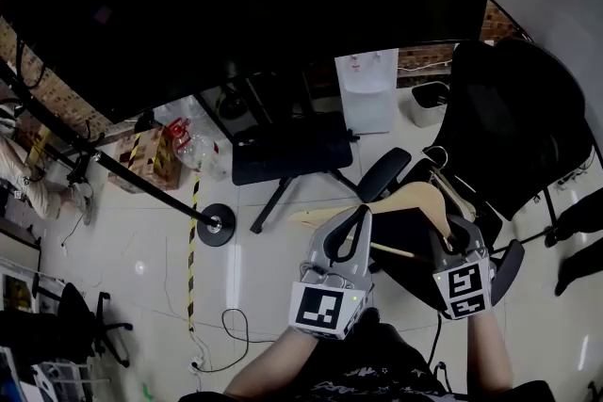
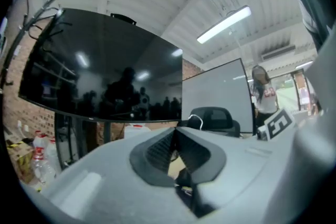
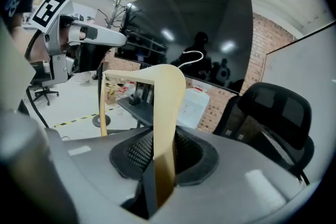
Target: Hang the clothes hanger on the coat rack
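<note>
Clamps the right hand-held gripper (image 3: 163, 152) on one flat arm of a pale, smooth wooden clothes hanger (image 3: 169, 107) with a thin white wire hook (image 3: 192, 55). Pinches its pale wood in the closed left hand-held gripper (image 2: 177, 148) too. Holds it in the air above a black office chair (image 1: 513, 108).

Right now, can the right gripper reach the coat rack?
Probably not yet. The right gripper holds the wooden hanger above the black chair, while the coat rack stands apart at the left, beyond the left gripper. The person would likely need to step closer.
</note>
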`<move>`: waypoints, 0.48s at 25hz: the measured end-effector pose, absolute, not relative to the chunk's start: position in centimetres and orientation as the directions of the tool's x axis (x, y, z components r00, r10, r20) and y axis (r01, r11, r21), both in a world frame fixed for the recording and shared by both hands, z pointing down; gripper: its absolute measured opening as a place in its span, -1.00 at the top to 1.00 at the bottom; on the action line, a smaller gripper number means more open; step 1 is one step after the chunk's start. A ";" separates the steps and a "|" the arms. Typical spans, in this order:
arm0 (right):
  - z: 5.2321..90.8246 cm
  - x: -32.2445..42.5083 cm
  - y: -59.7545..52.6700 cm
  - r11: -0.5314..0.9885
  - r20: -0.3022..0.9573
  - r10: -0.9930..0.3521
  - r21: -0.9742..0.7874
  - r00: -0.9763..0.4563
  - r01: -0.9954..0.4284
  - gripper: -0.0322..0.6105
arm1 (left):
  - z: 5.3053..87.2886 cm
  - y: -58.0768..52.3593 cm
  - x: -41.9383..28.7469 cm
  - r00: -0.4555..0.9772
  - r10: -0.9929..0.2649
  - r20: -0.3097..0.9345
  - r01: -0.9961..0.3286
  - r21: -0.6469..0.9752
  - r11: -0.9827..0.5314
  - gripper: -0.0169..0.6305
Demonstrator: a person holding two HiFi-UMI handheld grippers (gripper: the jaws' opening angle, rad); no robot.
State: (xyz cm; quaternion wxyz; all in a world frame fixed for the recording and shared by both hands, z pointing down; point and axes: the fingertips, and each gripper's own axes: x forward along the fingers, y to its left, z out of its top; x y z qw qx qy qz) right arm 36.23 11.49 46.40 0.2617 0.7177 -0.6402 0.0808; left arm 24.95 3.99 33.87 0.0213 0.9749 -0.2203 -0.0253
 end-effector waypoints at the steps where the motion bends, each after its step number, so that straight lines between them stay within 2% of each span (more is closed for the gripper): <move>1: 46.0 35.3 10.6 -0.006 0.452 -0.882 0.272 0.133 -0.962 0.64 | 33.4 3.5 23.7 0.886 -0.462 -0.044 -0.460 0.046 -0.887 0.93; 12: 40.8 22.5 -0.6 0.360 0.369 -0.900 0.328 -0.232 -0.873 0.64 | 30.0 -2.6 9.6 0.649 -0.757 -0.078 -0.758 0.017 -0.652 0.93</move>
